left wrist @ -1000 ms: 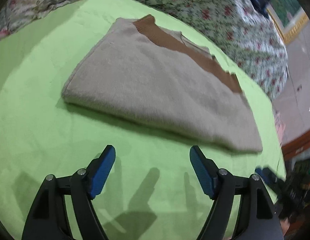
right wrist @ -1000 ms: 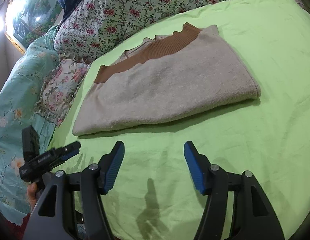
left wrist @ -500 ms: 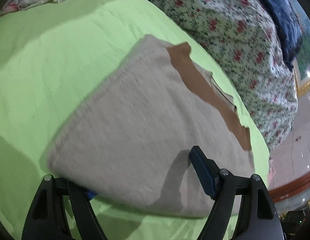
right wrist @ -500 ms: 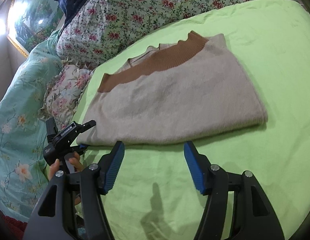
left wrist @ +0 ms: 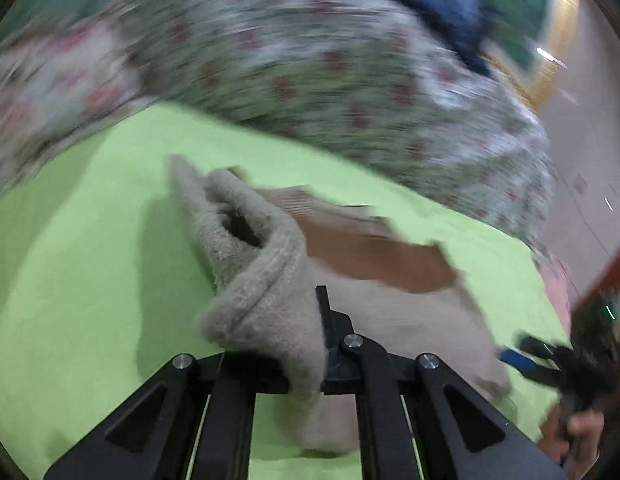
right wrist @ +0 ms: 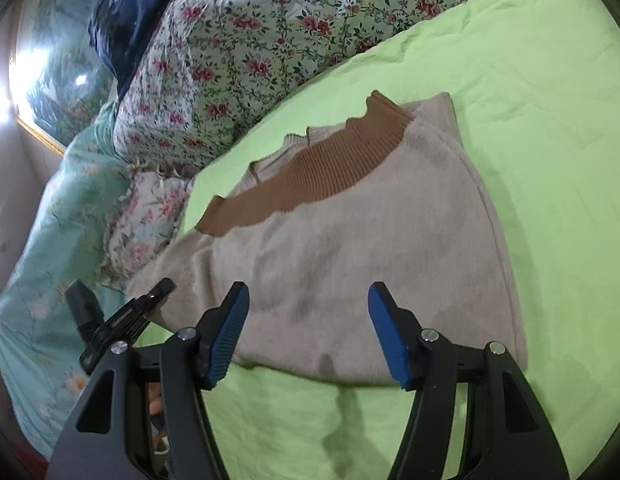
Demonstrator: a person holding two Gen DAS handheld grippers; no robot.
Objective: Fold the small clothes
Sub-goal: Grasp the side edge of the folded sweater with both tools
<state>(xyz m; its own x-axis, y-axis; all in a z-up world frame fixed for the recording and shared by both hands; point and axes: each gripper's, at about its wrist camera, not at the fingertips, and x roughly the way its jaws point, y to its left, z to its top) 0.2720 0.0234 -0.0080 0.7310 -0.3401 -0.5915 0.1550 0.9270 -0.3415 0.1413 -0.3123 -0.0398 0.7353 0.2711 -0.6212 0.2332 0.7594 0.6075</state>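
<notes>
A folded beige knit sweater (right wrist: 349, 248) with a brown ribbed hem (right wrist: 310, 176) lies on the lime green sheet (right wrist: 549, 128). My left gripper (left wrist: 298, 332) is shut on the sweater's near corner (left wrist: 270, 304), which bunches up between the jaws and lifts off the sheet. It shows at the left of the right wrist view (right wrist: 122, 320). My right gripper (right wrist: 308, 332) is open and empty, jaws wide, hovering just over the sweater's near edge. It shows blurred at the lower right of the left wrist view (left wrist: 549, 360).
A floral quilt (right wrist: 250, 40) and a dark blue cloth (right wrist: 126, 16) are heaped behind the sweater. A teal floral cover (right wrist: 42, 280) hangs at the left. Green sheet extends to the right and toward me.
My left gripper moved onto the sweater's corner, shut on it and lifted it. My right gripper moved forward to the sweater's near edge and stayed open.
</notes>
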